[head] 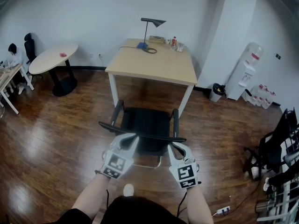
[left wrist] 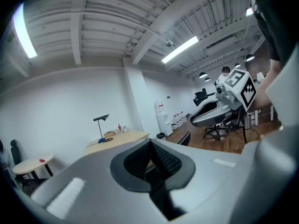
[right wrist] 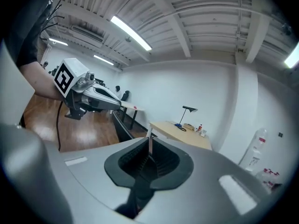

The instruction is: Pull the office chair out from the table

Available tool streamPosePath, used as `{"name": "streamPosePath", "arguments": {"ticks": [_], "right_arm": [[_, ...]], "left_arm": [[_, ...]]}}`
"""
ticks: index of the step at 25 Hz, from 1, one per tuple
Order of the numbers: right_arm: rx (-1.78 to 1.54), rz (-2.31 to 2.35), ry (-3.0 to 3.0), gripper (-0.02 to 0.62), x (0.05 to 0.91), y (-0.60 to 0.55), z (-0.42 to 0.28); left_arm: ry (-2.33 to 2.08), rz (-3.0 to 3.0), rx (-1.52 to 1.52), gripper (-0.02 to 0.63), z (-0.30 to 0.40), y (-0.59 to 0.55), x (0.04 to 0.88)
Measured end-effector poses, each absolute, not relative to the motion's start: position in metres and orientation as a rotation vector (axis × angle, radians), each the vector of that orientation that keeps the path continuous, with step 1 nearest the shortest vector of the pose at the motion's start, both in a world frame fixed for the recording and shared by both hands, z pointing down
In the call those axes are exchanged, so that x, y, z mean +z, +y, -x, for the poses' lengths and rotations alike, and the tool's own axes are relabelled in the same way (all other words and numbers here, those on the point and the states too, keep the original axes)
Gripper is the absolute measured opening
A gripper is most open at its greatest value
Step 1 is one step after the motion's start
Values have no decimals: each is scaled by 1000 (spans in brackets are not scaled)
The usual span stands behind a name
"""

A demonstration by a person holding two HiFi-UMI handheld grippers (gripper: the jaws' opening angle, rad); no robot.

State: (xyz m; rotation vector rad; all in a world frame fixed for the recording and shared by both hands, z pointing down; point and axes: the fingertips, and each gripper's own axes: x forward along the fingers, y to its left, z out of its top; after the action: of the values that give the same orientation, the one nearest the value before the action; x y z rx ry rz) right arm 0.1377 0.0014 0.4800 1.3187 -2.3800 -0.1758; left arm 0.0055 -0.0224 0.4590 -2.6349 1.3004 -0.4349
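Observation:
The black office chair stands tucked against the front of the light wooden table, with its thin backrest rail nearest me. My left gripper points forward at the rail's left part. Its jaws are shut with nothing between them, and a dark piece of the chair shows just past them. My right gripper sits at the rail's right end. Its jaws are drawn together to a thin slit, and the rail runs off to their left. Whether either tip touches the rail is unclear.
A desk lamp and small items sit at the table's far edge. A round table and a seated person are far left. A water dispenser and bin stand right, with another chair and a power strip near right.

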Motion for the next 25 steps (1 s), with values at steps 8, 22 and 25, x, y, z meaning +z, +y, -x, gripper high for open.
{"name": "streamPosePath", "arguments": {"ticks": [8,22,25], "right_arm": [[-206,-1307,-2457,37,476,40,-158],[-110,-1443,-2566,28,469,87,-174],[-70,-1513,-2578,28,463,95,-176]], "left_arm": [[1396,2561,-450,2,-22,30,459],[1565,2534,-313,2,8,96,442],[1553,2534,-243,3,16,101,440]]}}
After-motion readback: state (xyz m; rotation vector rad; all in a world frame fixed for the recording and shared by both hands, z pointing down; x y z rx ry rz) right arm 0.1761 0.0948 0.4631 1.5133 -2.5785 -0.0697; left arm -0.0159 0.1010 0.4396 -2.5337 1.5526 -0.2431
